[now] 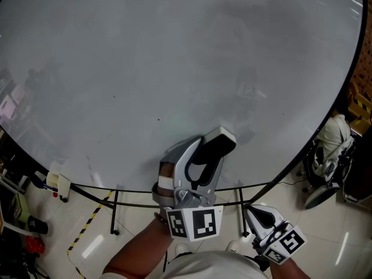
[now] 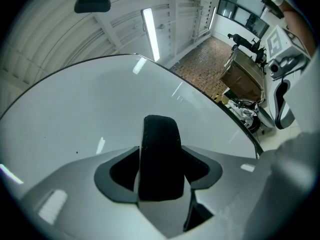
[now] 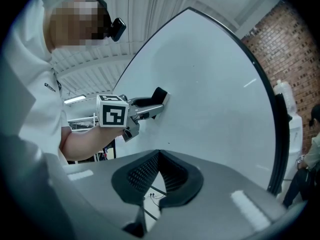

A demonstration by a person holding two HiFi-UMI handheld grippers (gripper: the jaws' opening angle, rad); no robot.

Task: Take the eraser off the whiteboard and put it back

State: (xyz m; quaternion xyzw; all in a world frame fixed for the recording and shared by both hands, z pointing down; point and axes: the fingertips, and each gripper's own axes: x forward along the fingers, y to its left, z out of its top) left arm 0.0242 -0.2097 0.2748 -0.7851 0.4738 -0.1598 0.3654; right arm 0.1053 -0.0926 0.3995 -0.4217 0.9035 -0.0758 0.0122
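Note:
The eraser, a black block with a white back, sits between the jaws of my left gripper, which is shut on it. Its end is at the lower middle of the big whiteboard; whether it touches I cannot tell. In the left gripper view the eraser stands as a dark slab between the jaws of that gripper, with the whiteboard ahead. My right gripper hangs low to the right, shut and holding nothing. The right gripper view shows its pads meeting and, farther off, the left gripper with the eraser at the whiteboard.
The board's black stand legs run below its lower edge. Yellow-black tape marks the floor at left, near a white box. A wheeled chair with cloth stands right. Another person is at the right edge.

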